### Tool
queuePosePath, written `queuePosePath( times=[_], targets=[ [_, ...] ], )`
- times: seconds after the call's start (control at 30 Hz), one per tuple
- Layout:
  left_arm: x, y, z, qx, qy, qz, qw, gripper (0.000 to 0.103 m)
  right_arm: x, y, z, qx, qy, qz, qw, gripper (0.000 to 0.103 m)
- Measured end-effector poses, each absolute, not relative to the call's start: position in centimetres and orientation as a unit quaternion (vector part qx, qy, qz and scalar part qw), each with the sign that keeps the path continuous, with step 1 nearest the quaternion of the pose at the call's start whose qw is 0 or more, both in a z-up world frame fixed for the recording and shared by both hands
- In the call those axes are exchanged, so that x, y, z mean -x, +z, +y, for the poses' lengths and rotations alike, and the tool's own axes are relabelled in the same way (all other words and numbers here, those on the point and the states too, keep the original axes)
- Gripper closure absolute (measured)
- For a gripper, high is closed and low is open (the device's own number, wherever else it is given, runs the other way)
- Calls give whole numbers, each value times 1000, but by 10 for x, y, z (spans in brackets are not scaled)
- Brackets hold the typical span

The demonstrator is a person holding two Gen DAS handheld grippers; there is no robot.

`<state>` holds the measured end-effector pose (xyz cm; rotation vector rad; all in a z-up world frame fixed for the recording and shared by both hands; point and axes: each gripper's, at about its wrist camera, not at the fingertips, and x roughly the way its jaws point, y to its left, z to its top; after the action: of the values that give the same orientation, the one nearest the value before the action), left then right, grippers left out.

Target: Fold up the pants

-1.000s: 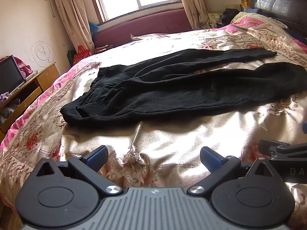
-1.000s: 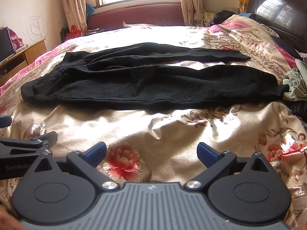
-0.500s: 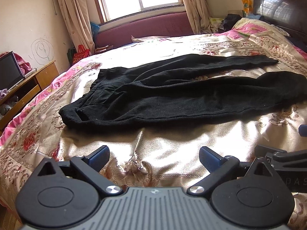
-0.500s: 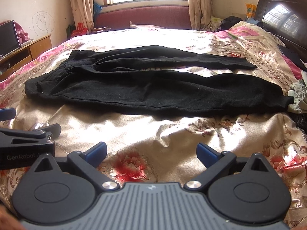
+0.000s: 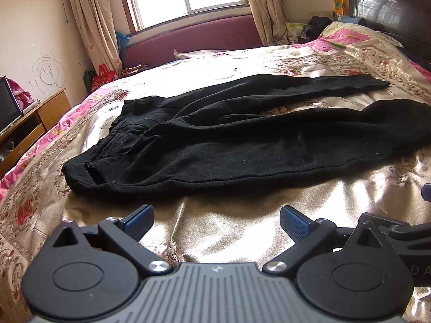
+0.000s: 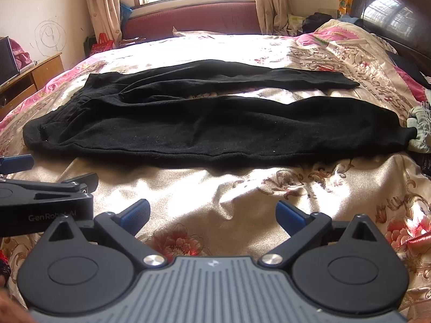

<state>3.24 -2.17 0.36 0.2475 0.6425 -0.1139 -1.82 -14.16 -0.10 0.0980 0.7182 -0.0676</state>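
While both my tongs hover wide apart and empty, the black pants [image 5: 242, 145] lie flat just beyond them on the satin floral bedspread [image 5: 229, 223]. Their long axis runs left to right, with the waistband left, nearer my left gripper [image 5: 216, 222], and the cuffs right, nearer my right gripper [image 6: 212, 215]. Soft, matte knit; two tapering legs.

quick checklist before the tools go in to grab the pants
1. Pants spread flat on the bed: ok.
2. Both legs apart, not crossed: ok.
3. Left tool open and empty: ok.
4. Right tool open and empty: ok.
5. Bed between tools and pants bare: ok.
6. Near cuff free of the pale cloth beside it: cannot tell.
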Motion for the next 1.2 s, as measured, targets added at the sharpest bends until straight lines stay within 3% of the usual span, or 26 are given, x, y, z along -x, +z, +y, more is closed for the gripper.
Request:
queuePosePath(
  times=[0.7,1.0,1.2],
  targets=[
    [-70,15,-18,-141,-75,307,938,0,-25,3,-143,-48,-8,363,930,4],
    [-147,35,1,-167,-127,281,936,0,-116,29,-133,12,74,350,934,4],
    [-218,38,30,-207,-143,268,930,0,-216,46,-124,61,118,365,922,10]
  ],
)
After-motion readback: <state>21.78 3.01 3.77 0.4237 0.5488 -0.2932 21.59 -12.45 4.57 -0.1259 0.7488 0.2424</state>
